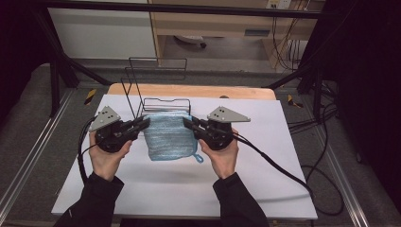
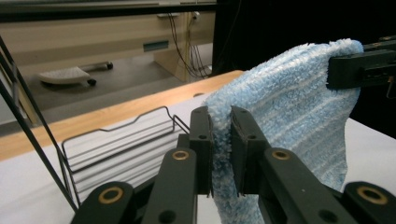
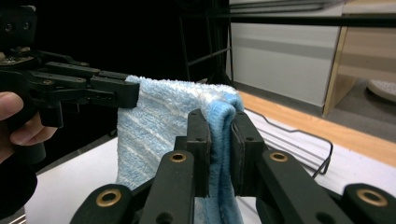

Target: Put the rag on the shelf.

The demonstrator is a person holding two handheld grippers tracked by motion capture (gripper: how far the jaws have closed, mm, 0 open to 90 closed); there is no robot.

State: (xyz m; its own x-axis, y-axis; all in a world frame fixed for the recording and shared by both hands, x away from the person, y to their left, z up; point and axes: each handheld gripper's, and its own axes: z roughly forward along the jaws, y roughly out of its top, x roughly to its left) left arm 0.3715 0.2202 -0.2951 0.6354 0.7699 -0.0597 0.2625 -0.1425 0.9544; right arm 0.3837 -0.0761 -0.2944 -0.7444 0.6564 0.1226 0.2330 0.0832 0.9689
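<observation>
I hold the blue cloth (image 1: 168, 136) by its two upper corners: left gripper (image 1: 142, 124) clamped on one, right gripper (image 1: 189, 124) clamped on the other. The cloth hangs between them, top edge stretched left to right. The wire rack (image 1: 163, 105) stands just behind it, equally near both hands.

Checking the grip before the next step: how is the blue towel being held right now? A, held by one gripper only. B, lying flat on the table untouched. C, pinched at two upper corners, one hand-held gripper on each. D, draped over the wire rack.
C: the left hand-held gripper and the right hand-held gripper each clamp an upper corner of the blue towel, which hangs between them.
</observation>
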